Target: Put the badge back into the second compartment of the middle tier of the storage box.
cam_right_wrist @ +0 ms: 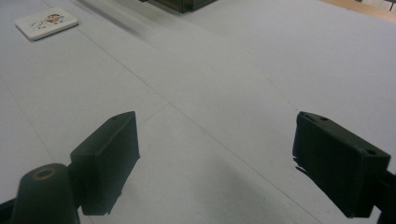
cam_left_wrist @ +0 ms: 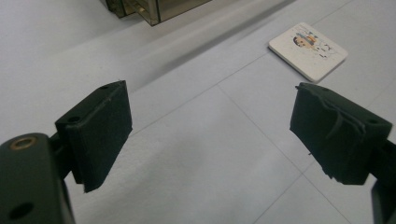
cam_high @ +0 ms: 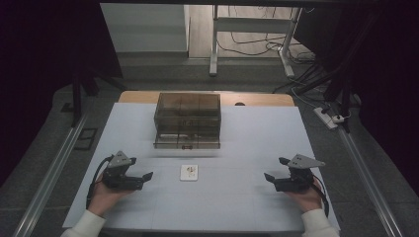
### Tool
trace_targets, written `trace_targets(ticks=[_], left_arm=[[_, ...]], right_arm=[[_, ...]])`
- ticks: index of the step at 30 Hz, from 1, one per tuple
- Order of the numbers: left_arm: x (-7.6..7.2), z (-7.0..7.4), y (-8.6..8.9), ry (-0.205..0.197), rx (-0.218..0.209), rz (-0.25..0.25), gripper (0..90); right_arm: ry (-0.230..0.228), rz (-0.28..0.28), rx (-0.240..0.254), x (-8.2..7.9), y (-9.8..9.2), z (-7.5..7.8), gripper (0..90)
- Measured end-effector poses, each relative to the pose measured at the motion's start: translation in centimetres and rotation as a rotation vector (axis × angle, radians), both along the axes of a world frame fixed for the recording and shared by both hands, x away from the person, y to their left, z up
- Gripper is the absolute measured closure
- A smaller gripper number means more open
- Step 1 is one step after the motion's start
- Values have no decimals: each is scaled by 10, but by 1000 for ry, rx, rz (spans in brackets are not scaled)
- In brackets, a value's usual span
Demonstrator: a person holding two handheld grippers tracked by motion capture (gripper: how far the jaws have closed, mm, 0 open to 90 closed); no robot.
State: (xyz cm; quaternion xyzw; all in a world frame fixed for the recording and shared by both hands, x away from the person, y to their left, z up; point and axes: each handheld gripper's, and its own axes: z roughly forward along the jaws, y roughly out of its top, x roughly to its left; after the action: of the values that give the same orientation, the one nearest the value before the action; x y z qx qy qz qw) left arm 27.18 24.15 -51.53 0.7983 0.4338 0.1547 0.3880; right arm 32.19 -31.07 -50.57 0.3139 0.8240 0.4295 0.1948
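**Nothing yet in hand**

The left claw (cam_high: pixel 143 178) and right claw (cam_high: pixel 274 171) gape wide, empty, low over the worktop (cam_high: pixel 247 197). Between them lies a small white tile (cam_high: pixel 188 172), untouched; beyond it stands a smoky drawer box (cam_high: pixel 187 120). Everything apparently remains undone.

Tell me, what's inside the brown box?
The brown box is see-through and split into compartments. Low at its front, something small and pale lies inside, but it's too small and dim to name. The tinted walls hide the rest.
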Motion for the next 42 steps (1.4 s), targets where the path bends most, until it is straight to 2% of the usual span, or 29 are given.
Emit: trace_targets(ticks=[5,12,16,21,38,39,42], left_arm=[[3,1,0,-5,7,-3,130],[5,9,1,-21,4,-11,130],[6,12,-1,-15,11,-24,130],[7,14,-6,-6,25,-56,130],[23,19,-21,3,18,-125,133],[26,18,-23,11,9,-139,135],[29,17,-28,19,17,-149,135]], right_arm=[[9,0,15,0,-1,-1,141],[10,1,7,-1,0,-1,142],[6,1,6,-2,0,-1,142],[2,5,7,-2,1,0,143],[7,13,-8,-3,2,-1,148],[7,11,-17,-4,2,-1,149],[8,16,-12,-4,2,-1,149]])
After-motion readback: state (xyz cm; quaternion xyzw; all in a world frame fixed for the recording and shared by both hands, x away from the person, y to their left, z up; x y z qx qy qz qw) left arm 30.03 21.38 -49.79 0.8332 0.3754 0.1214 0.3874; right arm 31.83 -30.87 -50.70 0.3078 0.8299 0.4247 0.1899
